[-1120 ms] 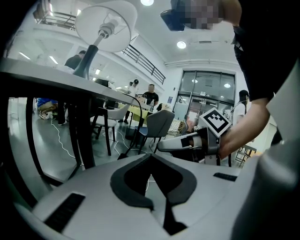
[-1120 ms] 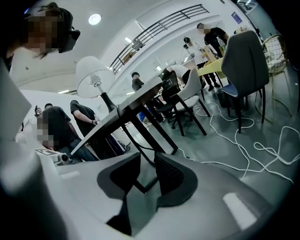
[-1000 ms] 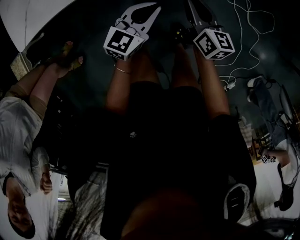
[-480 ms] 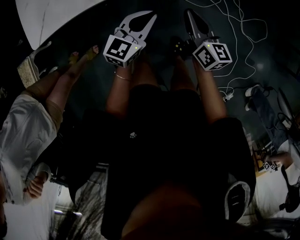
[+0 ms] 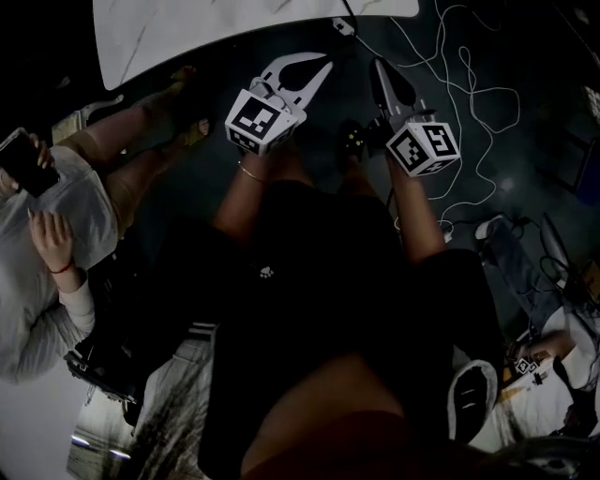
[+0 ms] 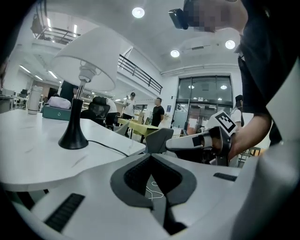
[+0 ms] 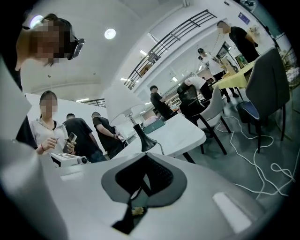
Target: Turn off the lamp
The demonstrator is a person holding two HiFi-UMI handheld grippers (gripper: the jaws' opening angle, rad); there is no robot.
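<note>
The lamp has a white shade [image 6: 86, 58] on a thin stem and a black cone base [image 6: 72, 138]. It stands on a white table [image 6: 33, 154], with its black cord trailing toward the near edge. In the right gripper view the lamp base [image 7: 145, 140] sits just beyond my jaws. Nothing shows whether the lamp is lit. My left gripper [image 6: 150, 157] is shut and holds nothing, short of the table's edge. My right gripper [image 7: 145, 157] is shut too and holds nothing. In the head view the left gripper [image 5: 314, 67] and right gripper [image 5: 380, 67] hang side by side below the table [image 5: 234, 28].
A seated person with a phone [image 5: 56, 206] is at the left. White cables [image 5: 469, 103] snake over the dark floor at the right. A teal box [image 6: 58, 112] lies on the table behind the lamp. Grey chairs [image 7: 267, 79] and several standing people fill the background.
Both grippers have come up nearer the table, whose white top now fills more of the head view's upper edge. The seated person at the left has come further into view.
</note>
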